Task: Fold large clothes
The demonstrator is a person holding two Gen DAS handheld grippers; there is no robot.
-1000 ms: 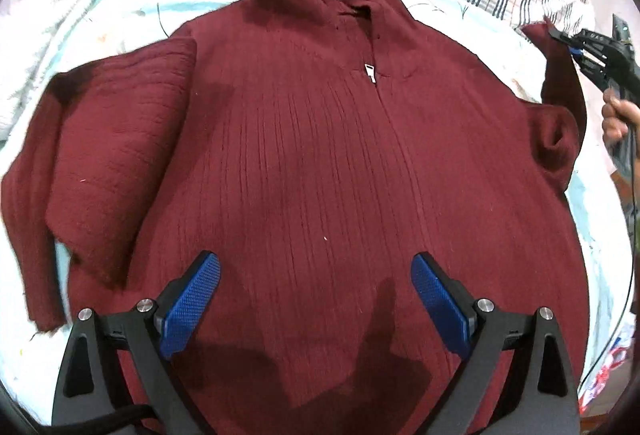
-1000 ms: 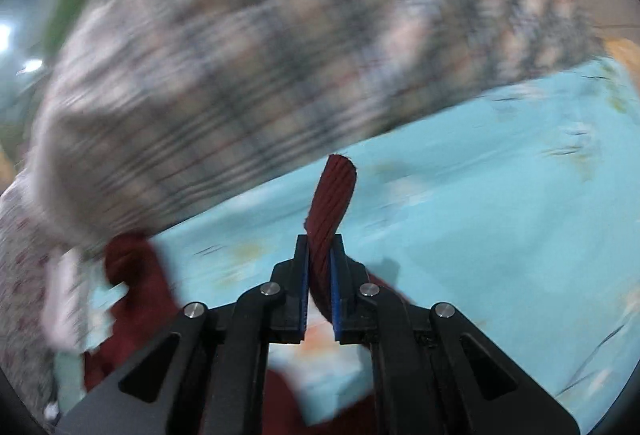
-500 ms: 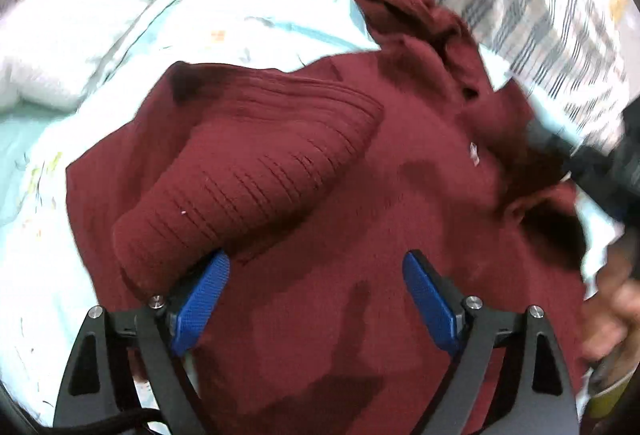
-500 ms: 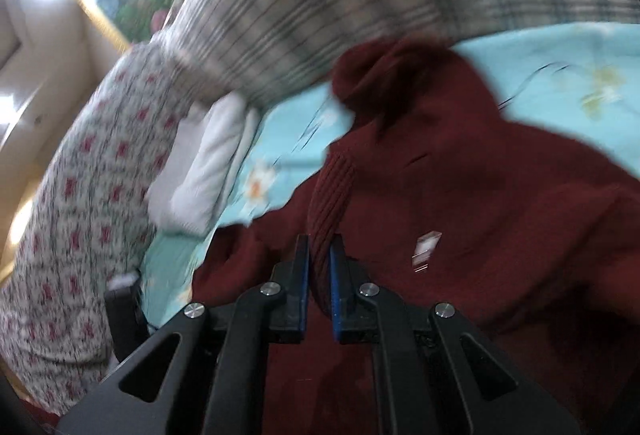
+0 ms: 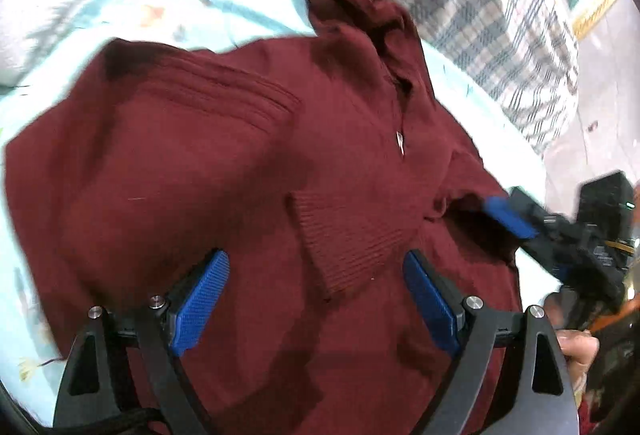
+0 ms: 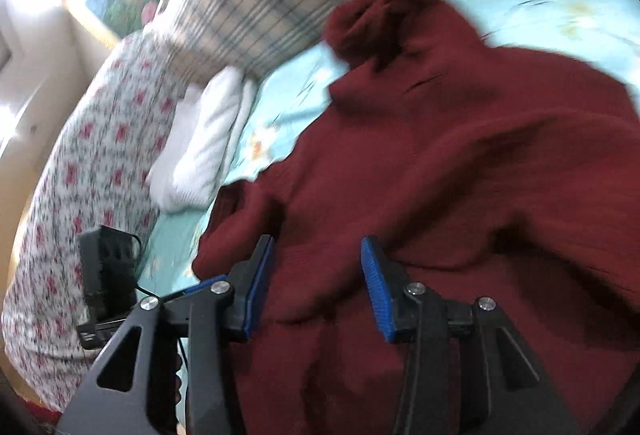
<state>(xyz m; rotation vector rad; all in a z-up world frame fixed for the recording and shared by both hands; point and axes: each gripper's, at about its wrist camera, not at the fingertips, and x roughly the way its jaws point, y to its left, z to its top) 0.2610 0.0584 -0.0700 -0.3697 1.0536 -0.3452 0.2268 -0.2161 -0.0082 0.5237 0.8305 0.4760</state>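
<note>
Right wrist view: right gripper [image 6: 316, 283], jaws just opening, empty over the sweater [image 6: 460, 163]; left gripper [image 5: 316, 299] wide, empty.

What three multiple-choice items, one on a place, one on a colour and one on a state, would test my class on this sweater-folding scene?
1. Where does the cuff of the folded-in sleeve lie?
A. On the sweater's front
B. On the white towel
C. Hanging off the bed

2. What colour is the hooded sweater?
A. Navy
B. Dark red
C. Grey

3. How does the right gripper stand?
A. Clamped on the cuff
B. Open, gripping nothing
C. Shut on the zipper pull

Answers:
1. A: the ribbed cuff rests across the chest below the zipper pull.
2. B: the knit is dark red against the light blue bedsheet.
3. B: its jaws have just been opening, and the blue pads stand apart over the sweater with no fabric pinched between them.
</note>
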